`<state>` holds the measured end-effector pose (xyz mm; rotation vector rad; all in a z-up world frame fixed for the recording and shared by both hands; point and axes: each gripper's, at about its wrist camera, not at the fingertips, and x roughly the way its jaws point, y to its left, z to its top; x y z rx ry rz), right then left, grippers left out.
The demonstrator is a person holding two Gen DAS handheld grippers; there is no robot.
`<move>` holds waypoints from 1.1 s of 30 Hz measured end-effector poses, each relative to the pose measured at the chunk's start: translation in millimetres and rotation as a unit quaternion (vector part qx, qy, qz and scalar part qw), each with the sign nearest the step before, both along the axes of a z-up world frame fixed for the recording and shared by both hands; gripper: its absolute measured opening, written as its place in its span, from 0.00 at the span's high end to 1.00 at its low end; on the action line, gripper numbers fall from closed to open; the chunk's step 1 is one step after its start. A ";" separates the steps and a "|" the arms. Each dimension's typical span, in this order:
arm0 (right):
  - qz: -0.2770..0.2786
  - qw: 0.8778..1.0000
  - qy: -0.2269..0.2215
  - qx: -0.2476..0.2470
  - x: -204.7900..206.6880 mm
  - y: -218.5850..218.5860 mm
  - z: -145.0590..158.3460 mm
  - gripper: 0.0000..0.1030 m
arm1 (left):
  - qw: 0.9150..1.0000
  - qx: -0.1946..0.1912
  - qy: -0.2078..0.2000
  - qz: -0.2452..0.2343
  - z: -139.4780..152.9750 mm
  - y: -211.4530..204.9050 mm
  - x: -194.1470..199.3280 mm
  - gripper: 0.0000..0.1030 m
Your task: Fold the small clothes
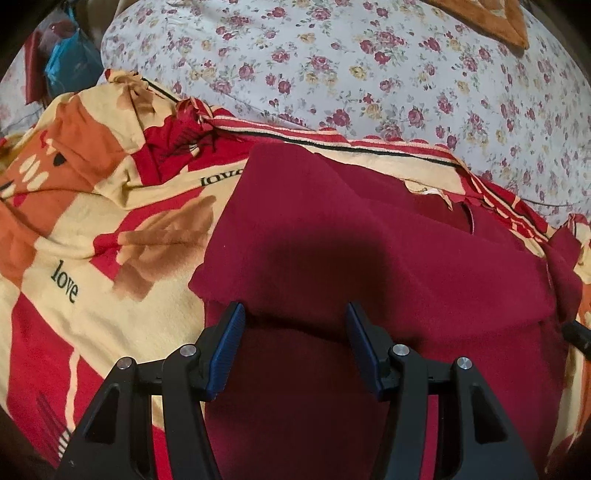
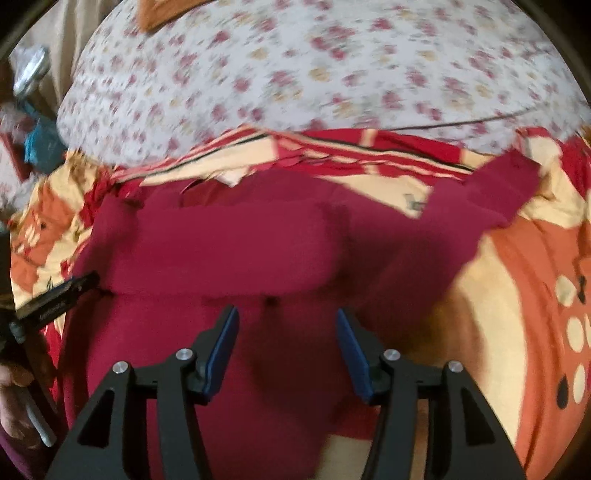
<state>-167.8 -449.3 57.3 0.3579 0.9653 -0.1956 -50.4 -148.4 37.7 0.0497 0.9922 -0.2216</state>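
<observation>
Dark-red knit garment [image 1: 369, 240] partly folded – one sleeve [image 2: 495, 192] still out; left gripper [image 1: 295, 314] and right gripper [image 2: 286, 317] gape empty.

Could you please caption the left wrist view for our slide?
Left gripper, jaws open, over a partly folded maroon garment on a patterned blanket.

A blanket [image 1: 92, 229] in red, cream and orange, printed with the word "love", lies rumpled over the bed. Beyond it stretches a white sheet [image 1: 369, 74] strewn with small red and yellow roses. An orange-brown cloth [image 1: 495, 18] rests on the sheet at the far edge. Off the far left corner sit a blue bag [image 1: 68, 62] and a dark red item, too blurred to identify.
</observation>
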 end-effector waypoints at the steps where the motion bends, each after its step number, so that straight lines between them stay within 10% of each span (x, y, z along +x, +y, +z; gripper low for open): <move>1: -0.014 1.000 -0.002 -0.004 -3.8 -11.8 1.8 0.43 | 1.000 -0.003 0.000 0.002 0.2 0.5 0.1 0.65; 13: -0.178 0.982 -0.015 0.066 0.6 -169.9 -12.3 0.41 | 1.000 -0.011 0.003 0.001 -1.7 -5.5 0.4 0.65; 25: -0.298 0.942 -0.034 0.149 9.8 -241.6 -60.6 0.41 | 1.000 -0.012 0.008 -0.004 -5.7 -8.6 2.1 0.65; 29: -0.288 0.947 -0.044 0.134 18.8 -248.2 -65.1 0.42 | 1.000 -0.012 0.011 -0.003 -6.9 -9.9 3.9 0.65; 30: -0.283 0.950 -0.043 0.125 21.8 -249.5 -65.5 0.52 | 1.000 -0.013 0.013 -0.003 -6.8 -9.8 4.4 0.65; 31: -0.277 0.953 -0.040 0.119 24.1 -250.1 -65.2 0.84 | 1.000 -0.014 0.014 -0.003 -7.1 -9.5 4.5 0.65; 33: -0.262 0.957 -0.041 0.116 26.1 -249.7 -61.6 0.94 | 1.000 -0.014 0.015 -0.003 -7.0 -9.0 4.9 0.65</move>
